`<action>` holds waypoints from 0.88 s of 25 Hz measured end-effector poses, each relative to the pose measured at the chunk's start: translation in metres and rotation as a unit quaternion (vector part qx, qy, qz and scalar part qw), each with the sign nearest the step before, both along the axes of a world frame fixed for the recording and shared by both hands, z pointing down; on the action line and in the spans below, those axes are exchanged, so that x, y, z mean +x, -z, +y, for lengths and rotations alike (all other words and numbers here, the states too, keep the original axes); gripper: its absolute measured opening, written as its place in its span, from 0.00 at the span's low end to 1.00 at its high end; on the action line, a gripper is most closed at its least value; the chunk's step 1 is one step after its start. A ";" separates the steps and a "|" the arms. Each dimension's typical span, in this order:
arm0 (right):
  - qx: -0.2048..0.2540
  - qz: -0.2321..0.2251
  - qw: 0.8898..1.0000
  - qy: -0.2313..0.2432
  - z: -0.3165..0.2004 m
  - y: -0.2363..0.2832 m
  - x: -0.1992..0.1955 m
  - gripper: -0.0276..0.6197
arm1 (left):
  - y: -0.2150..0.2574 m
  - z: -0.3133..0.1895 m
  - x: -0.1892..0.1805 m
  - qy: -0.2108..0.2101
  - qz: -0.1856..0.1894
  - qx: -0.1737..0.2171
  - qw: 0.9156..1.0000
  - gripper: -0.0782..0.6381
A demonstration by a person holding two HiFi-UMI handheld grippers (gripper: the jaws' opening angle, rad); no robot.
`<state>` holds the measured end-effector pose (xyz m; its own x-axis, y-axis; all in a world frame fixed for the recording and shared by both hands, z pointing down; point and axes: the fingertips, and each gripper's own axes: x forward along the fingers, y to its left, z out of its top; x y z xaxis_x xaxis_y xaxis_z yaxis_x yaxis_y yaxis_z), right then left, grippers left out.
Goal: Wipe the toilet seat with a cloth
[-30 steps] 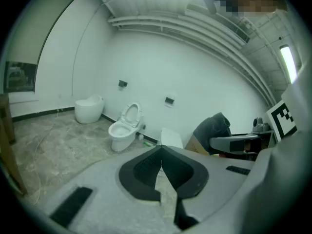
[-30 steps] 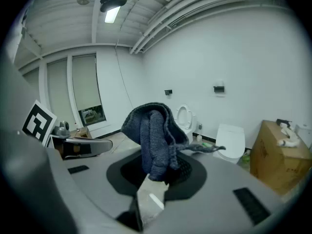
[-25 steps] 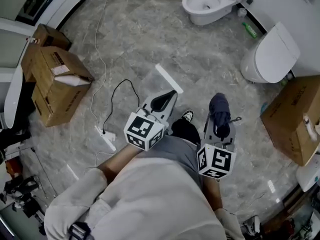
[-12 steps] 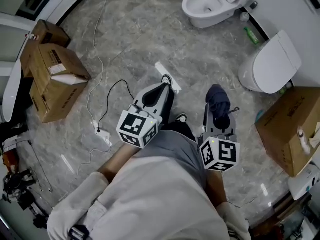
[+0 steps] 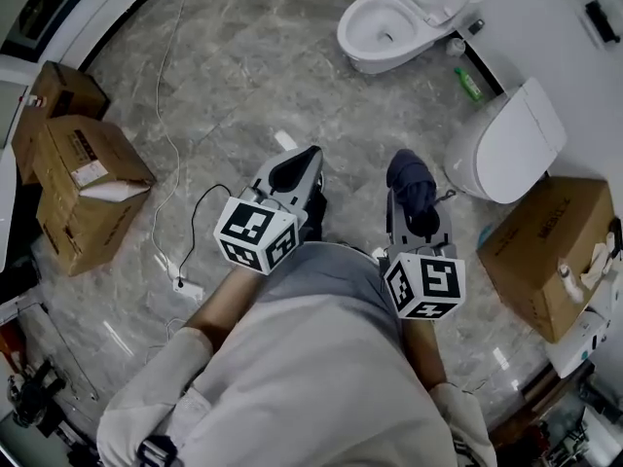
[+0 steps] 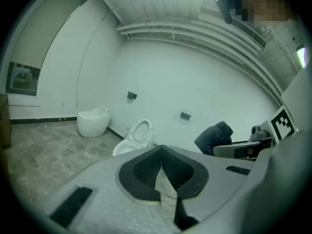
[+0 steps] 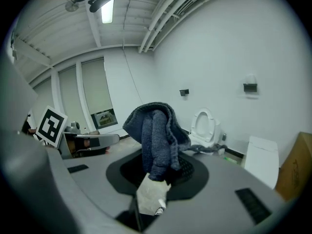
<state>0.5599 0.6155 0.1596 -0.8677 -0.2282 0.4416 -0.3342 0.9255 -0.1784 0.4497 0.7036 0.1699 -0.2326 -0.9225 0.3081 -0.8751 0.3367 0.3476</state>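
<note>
My right claw [image 7: 157,175] is clamped on the dark blue cloth [image 7: 155,130], which bunches up above its jaws. My left claw [image 6: 161,162] is closed on nothing. The toilet [image 5: 362,49], lid up, stands far ahead, well apart from the cloth. Since a second ago I have carried both claws farther across the floor toward it, and the grip is unchanged.

A person in a pale top is seen from above, standing on a grey marbled floor [image 5: 292,76]. Two grey handheld grippers with marker cubes are held forward: the left gripper [image 5: 300,159] with its jaws together, the right gripper [image 5: 419,217] with a dark blue knitted cloth [image 5: 409,183] bunched at its tip. A white toilet with raised lid [image 5: 384,27] is shown ahead, a second white closed-lid toilet [image 5: 506,144] at the right, and brown cardboard boxes [image 5: 83,188] at the left
</note>
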 end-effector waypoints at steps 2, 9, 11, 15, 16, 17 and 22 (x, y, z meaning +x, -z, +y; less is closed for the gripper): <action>0.005 0.001 1.000 0.004 -0.001 0.003 -0.029 0.16 | 0.005 -0.006 -0.022 -0.015 0.015 0.013 1.000 0.12; 0.025 0.033 0.999 0.008 -0.010 -0.003 -0.100 0.16 | 0.008 -0.026 -0.086 -0.031 0.012 0.022 0.999 0.12; 0.026 0.040 0.999 0.009 -0.014 -0.006 -0.112 0.16 | 0.005 -0.031 -0.097 -0.034 0.013 0.020 0.999 0.12; 0.021 0.047 0.999 0.012 -0.017 -0.013 -0.131 0.16 | -0.003 -0.036 -0.118 -0.034 0.017 0.011 0.999 0.12; 0.018 0.048 0.999 0.011 -0.019 -0.015 -0.135 0.16 | -0.006 -0.037 -0.123 -0.033 0.018 0.008 0.999 0.12; 0.015 0.050 0.999 0.009 -0.021 -0.017 -0.139 0.16 | -0.007 -0.040 -0.127 -0.032 0.020 0.005 0.999 0.12; 0.001 0.047 0.999 -0.001 -0.048 -0.022 -0.160 0.16 | -0.015 -0.070 -0.144 -0.044 0.011 -0.022 0.999 0.12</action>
<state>0.4001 0.5675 0.1819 -0.8219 -0.2301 0.5211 -0.3506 0.9253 -0.1444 0.3055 0.6338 0.1853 -0.1444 -0.9246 0.3525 -0.8938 0.2747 0.3546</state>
